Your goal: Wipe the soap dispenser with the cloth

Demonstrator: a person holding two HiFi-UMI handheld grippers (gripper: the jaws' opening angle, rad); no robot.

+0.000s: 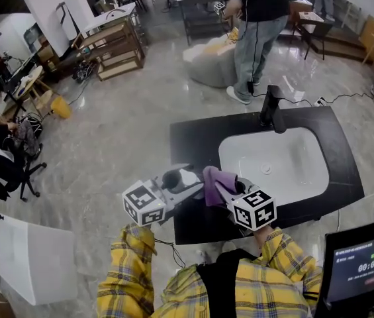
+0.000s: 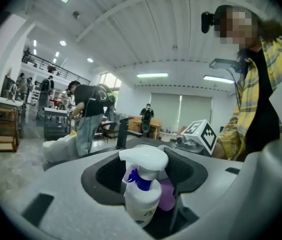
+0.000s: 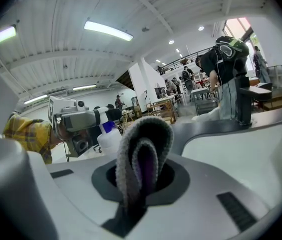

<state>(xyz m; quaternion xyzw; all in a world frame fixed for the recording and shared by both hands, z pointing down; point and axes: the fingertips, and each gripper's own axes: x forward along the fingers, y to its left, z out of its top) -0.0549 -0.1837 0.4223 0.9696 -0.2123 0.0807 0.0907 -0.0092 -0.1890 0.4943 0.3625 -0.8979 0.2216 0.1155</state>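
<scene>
While the person stands at the black counter (image 1: 193,138), the left gripper (image 1: 179,185) squeezes the soap dispenser (image 2: 143,191) between its 2 jaws and holds it up in the air. It is a white bottle with a blue neck and a white top. The right gripper (image 3: 141,184) pinches a folded purple cloth (image 3: 145,134), which sticks up in a loop. From the head view, the cloth sits at 3 o'clock from the bottle, right beside it; I cannot tell if they touch. The white sink (image 1: 306,171) lies at 2 o'clock from both grippers. The black tap (image 1: 271,108) stands at 12 o'clock from the sink.
</scene>
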